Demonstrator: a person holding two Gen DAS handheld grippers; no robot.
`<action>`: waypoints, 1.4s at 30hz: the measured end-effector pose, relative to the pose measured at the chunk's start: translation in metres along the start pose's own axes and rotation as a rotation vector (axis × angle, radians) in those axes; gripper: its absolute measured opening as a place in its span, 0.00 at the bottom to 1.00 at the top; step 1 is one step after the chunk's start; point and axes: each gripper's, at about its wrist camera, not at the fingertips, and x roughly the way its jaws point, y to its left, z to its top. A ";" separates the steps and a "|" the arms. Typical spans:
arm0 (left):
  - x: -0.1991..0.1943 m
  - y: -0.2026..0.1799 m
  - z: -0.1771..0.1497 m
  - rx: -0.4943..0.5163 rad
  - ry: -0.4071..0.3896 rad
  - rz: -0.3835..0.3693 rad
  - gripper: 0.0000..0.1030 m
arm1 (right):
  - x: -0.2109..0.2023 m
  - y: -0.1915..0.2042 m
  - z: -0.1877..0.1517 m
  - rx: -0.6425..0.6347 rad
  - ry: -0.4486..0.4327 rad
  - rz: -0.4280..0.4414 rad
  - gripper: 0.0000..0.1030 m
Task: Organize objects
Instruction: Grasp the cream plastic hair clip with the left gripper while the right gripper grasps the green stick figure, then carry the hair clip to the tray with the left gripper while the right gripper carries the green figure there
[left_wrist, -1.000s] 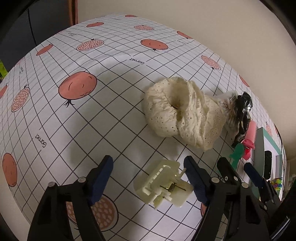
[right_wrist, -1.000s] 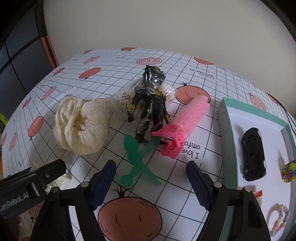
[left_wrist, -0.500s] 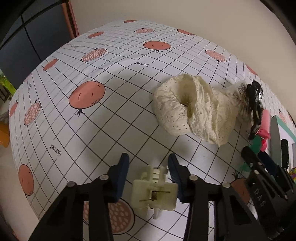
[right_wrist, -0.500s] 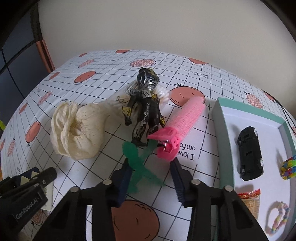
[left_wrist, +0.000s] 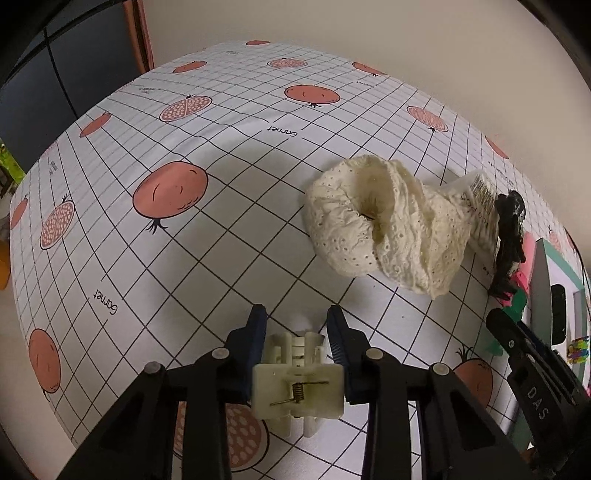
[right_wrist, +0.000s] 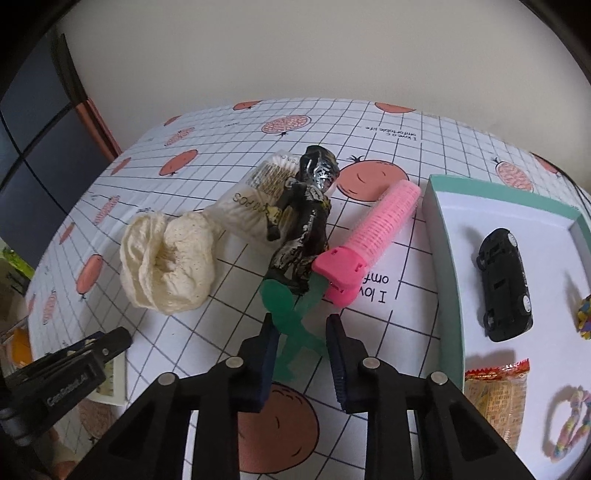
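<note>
- The left gripper (left_wrist: 297, 339) clamps a cream hair claw clip (left_wrist: 298, 387), lifted off the worktop (left_wrist: 221, 221).
- The right gripper (right_wrist: 301, 347) straddles the green figure (right_wrist: 291, 321), jaws narrowed; contact unclear.
- Squeeze the thin figure squarely, then carry both to the teal tray (right_wrist: 443, 258).

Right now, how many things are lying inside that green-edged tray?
4 visible: a black toy car mid-tray, a snack packet at the near corner, a pastel bracelet beside it, a colourful bead piece at the frame edge. More may be cut off.

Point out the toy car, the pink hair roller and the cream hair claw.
Toy car (right_wrist: 504, 284), right wrist view, on its roof.
Pink hair roller (right_wrist: 384, 221), right wrist view, mid barrel.
Cream hair claw (left_wrist: 298, 392), left wrist view, spring plate.
</note>
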 end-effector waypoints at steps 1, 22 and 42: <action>0.000 0.000 0.000 -0.002 0.001 -0.002 0.34 | -0.001 0.000 0.000 -0.001 0.001 0.010 0.25; -0.008 0.034 0.007 -0.142 0.001 -0.162 0.34 | -0.036 0.001 -0.004 -0.008 -0.056 0.137 0.24; -0.028 0.033 0.008 -0.129 -0.056 -0.173 0.34 | -0.059 -0.010 -0.005 -0.001 -0.100 0.142 0.24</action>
